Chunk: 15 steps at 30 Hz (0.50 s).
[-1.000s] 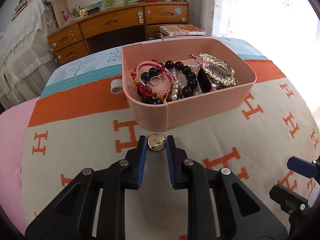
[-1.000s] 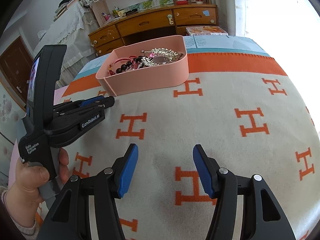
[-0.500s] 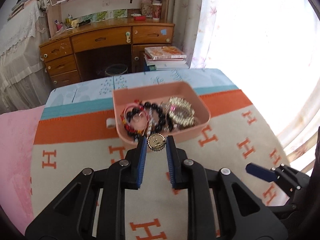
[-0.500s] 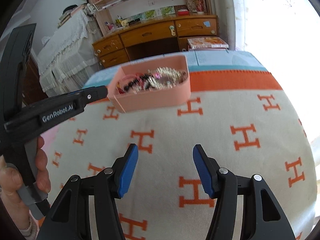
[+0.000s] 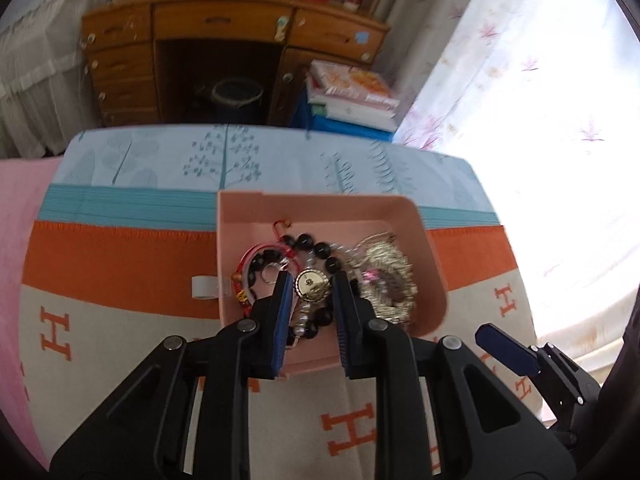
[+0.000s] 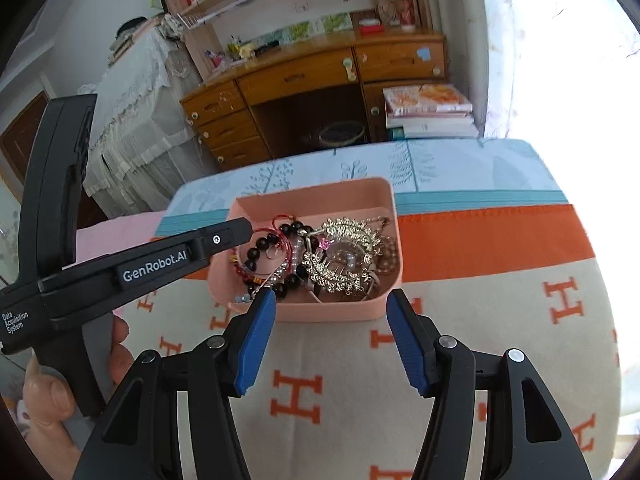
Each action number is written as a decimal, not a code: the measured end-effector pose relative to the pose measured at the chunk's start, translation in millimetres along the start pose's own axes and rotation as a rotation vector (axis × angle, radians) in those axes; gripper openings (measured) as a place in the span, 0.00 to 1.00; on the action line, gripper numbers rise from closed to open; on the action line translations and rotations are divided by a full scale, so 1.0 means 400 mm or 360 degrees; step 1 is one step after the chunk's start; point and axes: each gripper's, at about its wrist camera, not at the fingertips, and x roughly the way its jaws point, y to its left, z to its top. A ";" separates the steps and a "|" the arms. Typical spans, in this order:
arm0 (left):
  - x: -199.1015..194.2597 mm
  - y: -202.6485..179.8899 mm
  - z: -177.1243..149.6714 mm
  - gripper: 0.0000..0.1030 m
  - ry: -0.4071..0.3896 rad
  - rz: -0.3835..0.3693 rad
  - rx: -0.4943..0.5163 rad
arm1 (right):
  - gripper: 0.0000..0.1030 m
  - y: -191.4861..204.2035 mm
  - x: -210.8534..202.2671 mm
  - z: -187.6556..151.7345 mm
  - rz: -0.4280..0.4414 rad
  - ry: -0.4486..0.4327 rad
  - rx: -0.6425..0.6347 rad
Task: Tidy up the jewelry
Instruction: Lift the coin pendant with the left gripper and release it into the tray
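Observation:
My left gripper (image 5: pixel 311 284) is shut on a small round gold pendant (image 5: pixel 311 285) and holds it above the pink box (image 5: pixel 320 208). The box holds black bead bracelets (image 5: pixel 320 250), a red cord bracelet (image 5: pixel 256 252) and a gold filigree piece (image 5: pixel 390 276). In the right wrist view the left gripper's tip (image 6: pixel 224 238) reaches over the pink box (image 6: pixel 320 314) from the left. My right gripper (image 6: pixel 330 304) is open and empty, raised just in front of the box's near wall.
The box stands on a cream and orange blanket (image 6: pixel 460 360) with H marks. A wooden desk (image 6: pixel 312 76) and a stack of books (image 6: pixel 428 112) stand beyond the bed. A bright curtained window (image 5: pixel 560 80) is at the right.
Both grippers rose and moved forward. The left gripper carried the pendant from the blanket in front of the box to above its contents. The right gripper came up to the box's near wall.

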 end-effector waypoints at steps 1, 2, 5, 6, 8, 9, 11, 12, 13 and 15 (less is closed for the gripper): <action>0.014 0.003 -0.003 0.18 0.0026 0.0009 -0.0003 | 0.57 0.002 0.016 0.002 -0.0010 0.0013 -0.0004; 0.028 0.006 -0.006 0.19 0.0045 0.0033 -0.0002 | 0.57 0.005 0.028 0.000 -0.0017 0.0023 -0.0008; 0.048 0.018 -0.020 0.41 0.0055 0.0085 -0.0008 | 0.57 0.008 0.048 -0.010 -0.0001 0.0036 -0.0016; 0.051 0.023 -0.021 0.52 0.0057 0.0082 -0.0014 | 0.57 0.008 0.050 -0.014 -0.0001 0.0034 -0.0019; 0.042 0.028 -0.024 0.55 0.0048 0.0043 -0.0024 | 0.57 0.006 0.049 -0.029 -0.0009 0.0022 -0.0021; 0.034 0.026 -0.027 0.56 0.0041 0.0030 -0.0019 | 0.57 0.005 0.043 -0.030 -0.0009 0.0015 -0.0019; 0.010 0.022 -0.034 0.57 0.0026 0.0059 0.0009 | 0.57 -0.001 0.030 -0.040 -0.0008 0.0003 -0.0015; -0.006 0.014 -0.039 0.59 0.0017 0.0089 0.0037 | 0.57 -0.004 0.022 -0.044 -0.0010 -0.0006 -0.0014; -0.021 0.008 -0.047 0.61 0.0008 0.0110 0.0060 | 0.57 -0.005 0.010 -0.048 -0.0015 -0.0017 -0.0016; -0.069 -0.004 -0.072 0.61 -0.0030 0.0155 0.0096 | 0.57 -0.003 -0.017 -0.058 -0.0026 -0.0039 -0.0030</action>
